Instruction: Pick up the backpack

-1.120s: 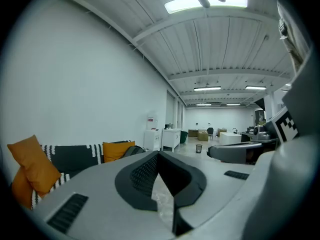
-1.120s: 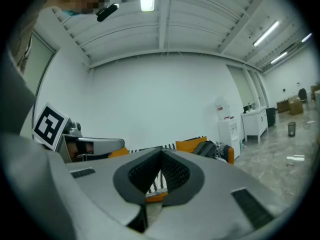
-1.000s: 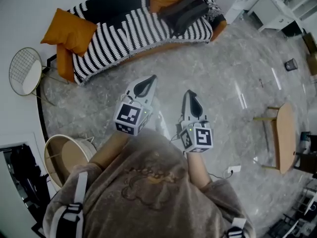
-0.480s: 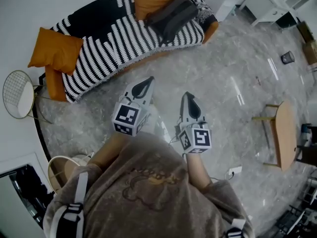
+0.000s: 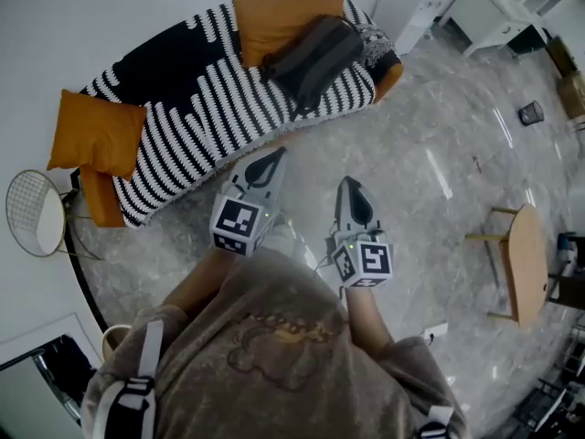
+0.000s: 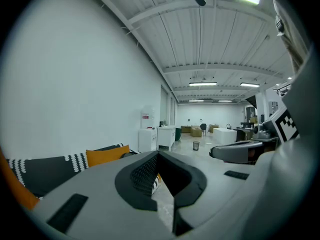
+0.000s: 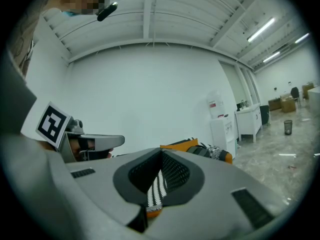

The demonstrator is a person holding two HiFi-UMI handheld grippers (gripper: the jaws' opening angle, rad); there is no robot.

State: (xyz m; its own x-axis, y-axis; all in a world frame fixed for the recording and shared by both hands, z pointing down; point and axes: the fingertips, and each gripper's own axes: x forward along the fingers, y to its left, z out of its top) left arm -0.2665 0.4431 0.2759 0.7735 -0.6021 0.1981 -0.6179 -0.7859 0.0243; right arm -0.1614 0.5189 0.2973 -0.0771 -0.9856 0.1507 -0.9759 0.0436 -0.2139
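A dark grey backpack (image 5: pixel 309 58) lies on the right part of a black-and-white striped sofa (image 5: pixel 196 108), leaning on an orange cushion (image 5: pixel 274 21). Over the grey floor, a short way before the sofa, my left gripper (image 5: pixel 276 153) is shut and empty, pointing at the sofa. Beside it my right gripper (image 5: pixel 350 184) is likewise shut with nothing in it. In the right gripper view the backpack (image 7: pixel 207 151) peeks over the jaws, in front of the orange cushion (image 7: pixel 181 145). The left gripper view shows the sofa's striped back (image 6: pixel 47 170) and an orange cushion (image 6: pixel 105 155).
A second orange cushion (image 5: pixel 96 133) lies at the sofa's left end, near a round wire side table (image 5: pixel 35 211). A small wooden table (image 5: pixel 524 262) stands at the right. White cabinets (image 5: pixel 475 7) and a small bin (image 5: pixel 531 112) are at the far right.
The sofa and backpack have drawn nearer and lower in the head view as the person walks toward them. Both grippers stay shut, side by side.
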